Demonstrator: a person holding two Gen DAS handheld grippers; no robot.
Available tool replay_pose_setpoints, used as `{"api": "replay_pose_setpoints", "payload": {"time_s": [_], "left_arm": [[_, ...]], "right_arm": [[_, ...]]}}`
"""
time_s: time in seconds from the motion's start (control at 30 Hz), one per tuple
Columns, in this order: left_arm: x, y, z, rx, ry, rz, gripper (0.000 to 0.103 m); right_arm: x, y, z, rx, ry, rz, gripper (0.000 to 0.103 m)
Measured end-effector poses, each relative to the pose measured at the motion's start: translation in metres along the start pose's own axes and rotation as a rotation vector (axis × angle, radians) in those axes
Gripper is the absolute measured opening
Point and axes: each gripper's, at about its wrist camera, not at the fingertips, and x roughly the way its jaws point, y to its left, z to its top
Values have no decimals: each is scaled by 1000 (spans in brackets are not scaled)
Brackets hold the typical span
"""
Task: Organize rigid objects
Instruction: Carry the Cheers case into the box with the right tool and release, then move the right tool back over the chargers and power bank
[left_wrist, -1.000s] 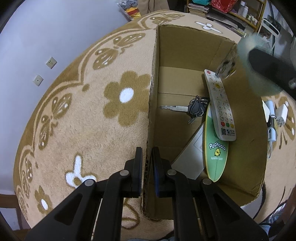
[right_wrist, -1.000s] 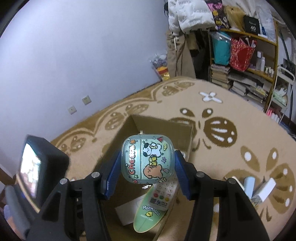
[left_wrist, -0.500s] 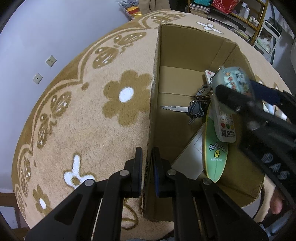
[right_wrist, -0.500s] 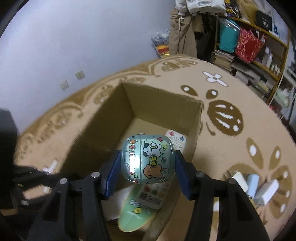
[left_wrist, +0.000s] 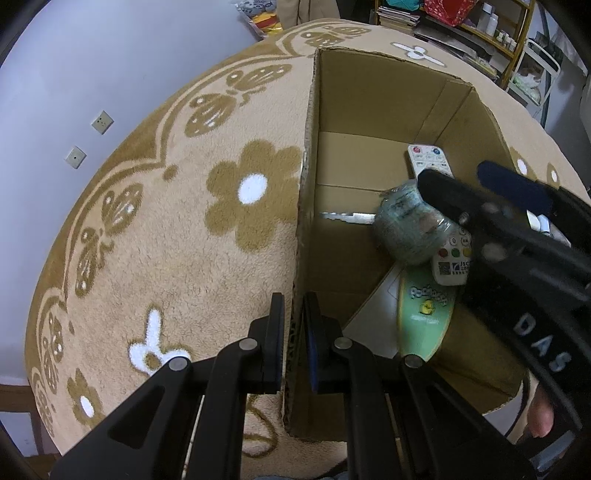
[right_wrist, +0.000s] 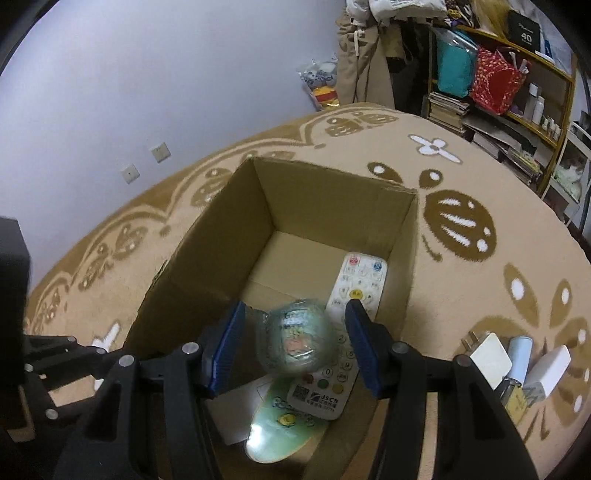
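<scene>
An open cardboard box (left_wrist: 369, 92) (right_wrist: 314, 199) stands on a patterned rug. My left gripper (left_wrist: 293, 332) is shut on the box's near left wall. My right gripper (right_wrist: 295, 302) (left_wrist: 452, 173) hangs over the box's right side with its jaws apart. A translucent green cartoon case (right_wrist: 299, 343) (left_wrist: 410, 232) shows blurred below and between the blue pads, touching neither. On the box floor lie a white remote (right_wrist: 364, 273) (left_wrist: 430, 158), a key (left_wrist: 347, 218), a green oval card (right_wrist: 284, 421) (left_wrist: 424, 317) and a white sheet (left_wrist: 373, 306).
On the rug right of the box lie two white chargers (right_wrist: 491, 354) (right_wrist: 546, 369) and a pale blue bottle (right_wrist: 519, 354). Shelves (right_wrist: 517, 92) and hanging clothes stand at the back right. A wall (right_wrist: 147, 92) with sockets borders the rug on the left.
My right gripper came down over the box with the green case. The case has left the pads and is now a blur lower in the box. The left gripper has not moved.
</scene>
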Motion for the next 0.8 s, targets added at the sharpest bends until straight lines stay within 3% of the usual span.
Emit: {"api": "replay_pose_setpoints", "payload": {"time_s": [0.13, 0.2, 0.27, 0.37, 0.57, 0.8], "left_arm": [[0, -2, 0, 16, 0, 15, 11], [0, -1, 0, 13, 2, 13, 11], [0, 2, 1, 5, 4, 2, 11], [-1, 2, 1, 4, 5, 2, 11], [0, 1, 0, 7, 6, 5, 11], [-1, 0, 0, 12, 7, 7, 11]], "right_arm": [[-17, -6, 1, 22, -39, -32, 60], [-27, -12, -1, 44, -65, -36, 66], [-36, -21, -3, 84, -88, -46, 78], [-45, -33, -8, 121, -112, -80, 84], [-45, -56, -13, 164, -96, -132, 88], [-46, -67, -20, 123, -98, -247, 88]]}}
